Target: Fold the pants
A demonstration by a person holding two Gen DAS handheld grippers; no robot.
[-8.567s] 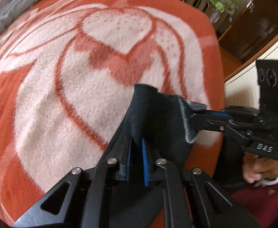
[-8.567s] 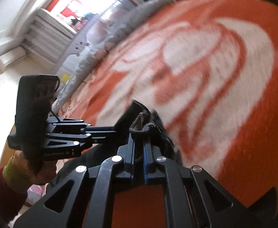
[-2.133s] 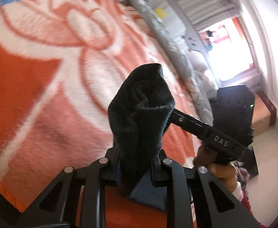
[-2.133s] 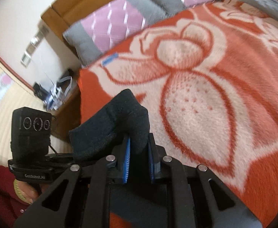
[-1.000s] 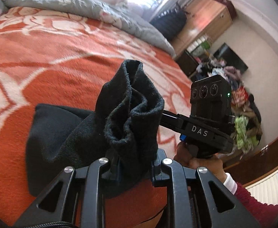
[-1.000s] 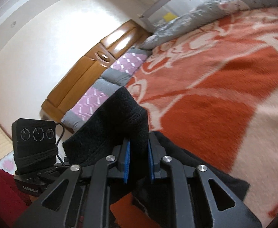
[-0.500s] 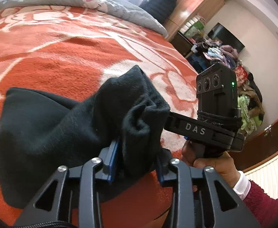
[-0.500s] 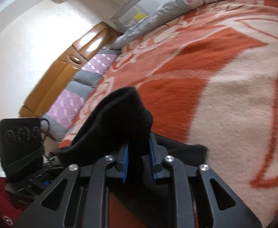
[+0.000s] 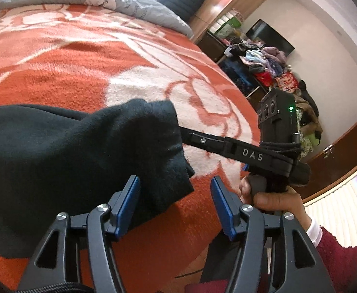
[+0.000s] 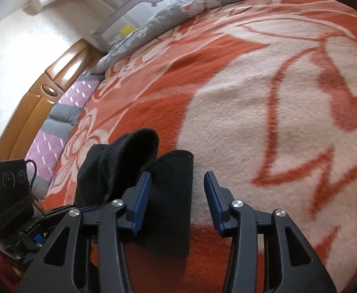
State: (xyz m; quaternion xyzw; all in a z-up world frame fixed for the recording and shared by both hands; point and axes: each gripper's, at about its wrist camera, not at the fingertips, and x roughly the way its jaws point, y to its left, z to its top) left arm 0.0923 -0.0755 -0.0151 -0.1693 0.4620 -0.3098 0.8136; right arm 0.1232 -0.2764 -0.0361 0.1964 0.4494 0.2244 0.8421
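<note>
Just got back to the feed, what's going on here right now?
A person with a gripper in each hand is folding black pants on an orange and white blanket. The pants lie bunched and doubled over on the blanket. Both grippers are letting go: the left gripper and the right gripper have their jaws opening, with cloth lying between the blue pads but no longer pinched. The right hand shows beside the fold in the left wrist view.

orange floral blanket [image 9: 80,56] covers the bed; grey quilt [image 9: 119,2] behind, clothes pile [image 9: 268,61] beyond.
</note>
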